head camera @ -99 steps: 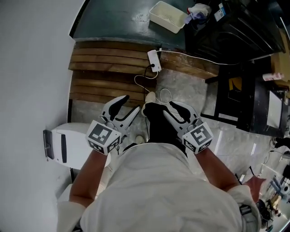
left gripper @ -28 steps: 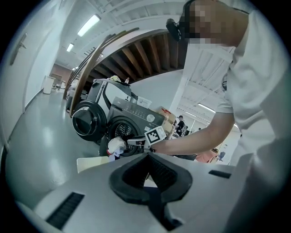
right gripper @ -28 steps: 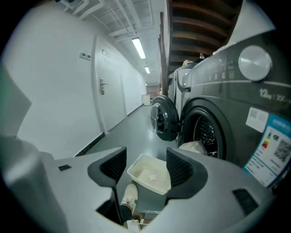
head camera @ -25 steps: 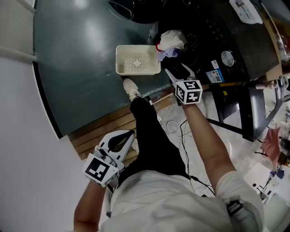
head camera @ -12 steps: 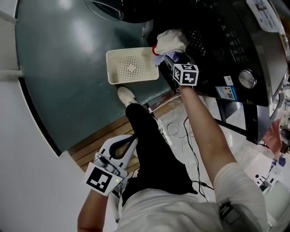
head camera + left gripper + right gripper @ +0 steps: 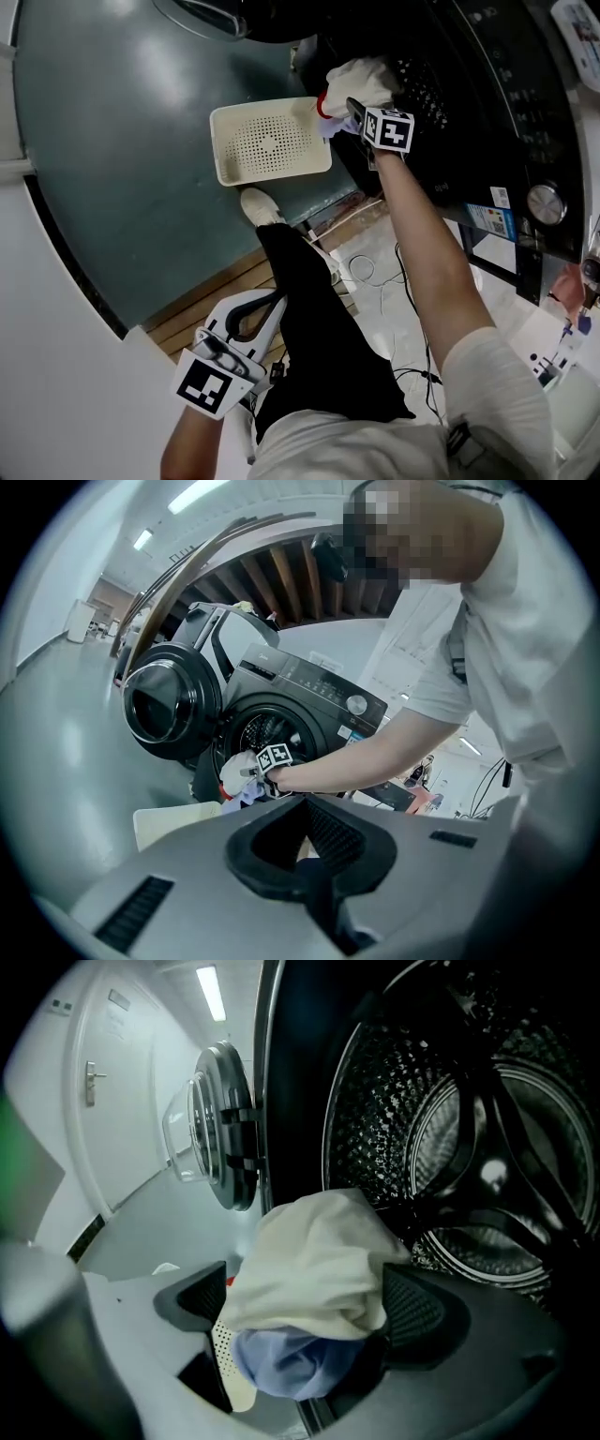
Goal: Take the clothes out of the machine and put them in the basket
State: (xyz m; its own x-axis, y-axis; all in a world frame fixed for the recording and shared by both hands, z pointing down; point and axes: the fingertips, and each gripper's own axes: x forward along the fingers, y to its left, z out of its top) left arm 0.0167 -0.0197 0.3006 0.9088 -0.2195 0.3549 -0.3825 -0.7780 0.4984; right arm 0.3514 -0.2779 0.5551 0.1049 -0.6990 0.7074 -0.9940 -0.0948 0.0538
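Though crumpled, white-and-blue clothes (image 6: 314,1260)

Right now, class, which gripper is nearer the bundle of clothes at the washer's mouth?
Right. The right gripper is at the clothes, its jaws opening with the bundle between them; the left gripper, shut, hangs back beside the person's leg.

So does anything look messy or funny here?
Yes. A bundle of clothes, white over blue, spills out of the washing machine's doorway, next to the basket rather than in it. The right gripper straddles the bundle, jaws opening.
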